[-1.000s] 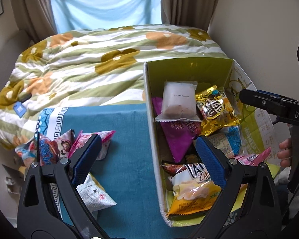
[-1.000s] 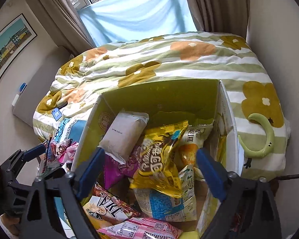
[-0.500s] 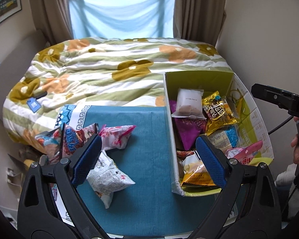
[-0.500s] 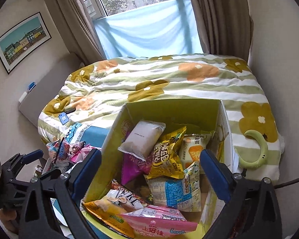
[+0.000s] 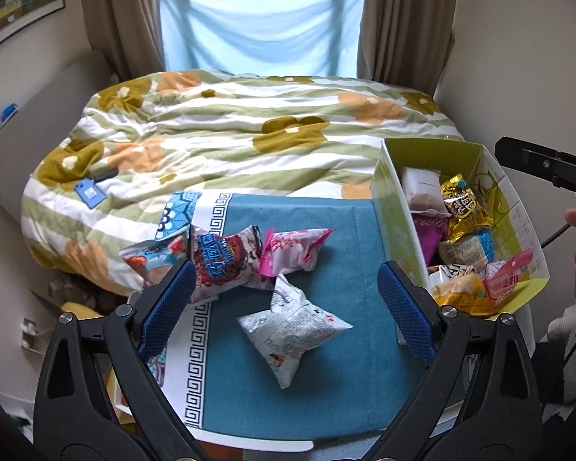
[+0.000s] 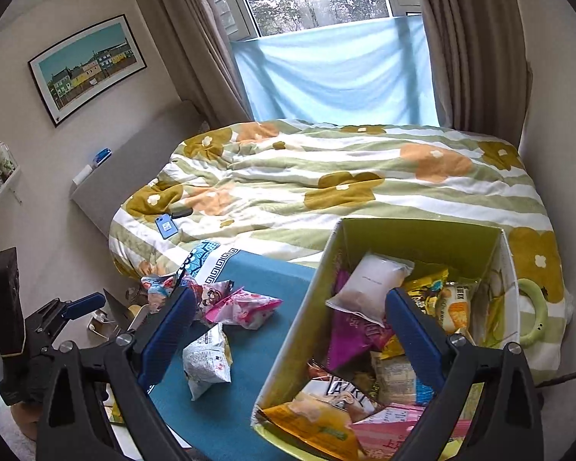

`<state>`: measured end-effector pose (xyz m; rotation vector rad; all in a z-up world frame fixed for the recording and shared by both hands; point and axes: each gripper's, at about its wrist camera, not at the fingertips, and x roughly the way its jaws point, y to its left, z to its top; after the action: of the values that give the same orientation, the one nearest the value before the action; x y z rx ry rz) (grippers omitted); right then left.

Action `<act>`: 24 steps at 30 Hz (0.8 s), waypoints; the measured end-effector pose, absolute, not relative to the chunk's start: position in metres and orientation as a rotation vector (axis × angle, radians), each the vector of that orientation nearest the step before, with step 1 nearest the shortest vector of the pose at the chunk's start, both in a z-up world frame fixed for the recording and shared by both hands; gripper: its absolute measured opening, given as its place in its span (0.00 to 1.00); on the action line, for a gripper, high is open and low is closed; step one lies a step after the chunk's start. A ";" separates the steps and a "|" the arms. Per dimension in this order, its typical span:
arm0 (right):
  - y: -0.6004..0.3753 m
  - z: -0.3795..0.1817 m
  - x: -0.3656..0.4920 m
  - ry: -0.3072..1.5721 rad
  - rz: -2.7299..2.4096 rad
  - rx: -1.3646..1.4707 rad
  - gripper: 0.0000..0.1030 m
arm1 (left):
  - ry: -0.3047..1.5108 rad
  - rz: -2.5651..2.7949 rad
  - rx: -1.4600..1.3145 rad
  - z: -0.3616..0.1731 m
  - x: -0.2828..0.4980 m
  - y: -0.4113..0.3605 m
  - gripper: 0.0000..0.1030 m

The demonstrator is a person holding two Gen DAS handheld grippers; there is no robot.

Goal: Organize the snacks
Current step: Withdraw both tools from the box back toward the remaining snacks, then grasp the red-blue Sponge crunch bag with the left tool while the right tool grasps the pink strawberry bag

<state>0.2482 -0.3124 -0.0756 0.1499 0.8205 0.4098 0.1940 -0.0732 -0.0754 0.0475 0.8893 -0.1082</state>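
Loose snack bags are seen on a blue-covered table [image 5: 345, 395]: a white bag [image 5: 293, 324] lies alone in the middle, with a pink bag [image 5: 293, 247] and a red-and-blue bag [image 5: 220, 259] bunched just beyond it. A green box [image 6: 299, 345] packed with more snacks is set on the table's right side. The left gripper [image 5: 284, 307] and right gripper [image 6: 286, 336] are both held wide apart, gripping nothing. A flowered bed [image 5: 230, 134] is visible behind.
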 end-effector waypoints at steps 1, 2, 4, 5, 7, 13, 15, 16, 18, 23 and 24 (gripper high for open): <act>-0.304 -0.077 0.251 0.823 0.412 0.146 0.96 | 0.898 -0.117 0.066 -0.078 0.197 -0.066 0.92; -0.297 -0.079 0.253 0.825 0.410 0.146 0.96 | 0.909 -0.127 0.087 -0.081 0.200 -0.059 0.92; -0.280 -0.084 0.259 0.845 0.401 0.157 0.96 | 0.927 -0.159 0.128 -0.087 0.206 -0.046 0.92; -0.273 -0.088 0.263 0.858 0.400 0.170 0.96 | 0.936 -0.176 0.151 -0.089 0.210 -0.040 0.92; -0.258 -0.095 0.271 0.887 0.397 0.199 0.96 | 0.954 -0.211 0.200 -0.097 0.219 -0.030 0.92; -0.217 -0.119 0.290 0.965 0.351 0.238 0.96 | 1.022 -0.334 0.327 -0.129 0.255 -0.005 0.92; -0.208 -0.130 0.297 1.000 0.328 0.263 0.96 | 1.043 -0.383 0.367 -0.141 0.268 -0.001 0.92; -0.202 -0.135 0.301 1.016 0.314 0.274 0.96 | 1.051 -0.408 0.387 -0.147 0.274 0.000 0.92; -0.195 -0.147 0.308 1.048 0.284 0.293 0.96 | 1.071 -0.464 0.431 -0.159 0.286 -0.001 0.92; -0.183 -0.181 0.326 1.130 0.210 0.325 0.96 | 1.108 -0.652 0.532 -0.192 0.309 -0.014 0.92; -0.181 -0.189 0.330 1.147 0.196 0.332 0.96 | 1.114 -0.675 0.555 -0.199 0.312 -0.017 0.92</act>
<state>0.3300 -0.1809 -0.1887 0.3322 1.1471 0.1960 0.3122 -0.0168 -0.1992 0.5553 1.1140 -0.6754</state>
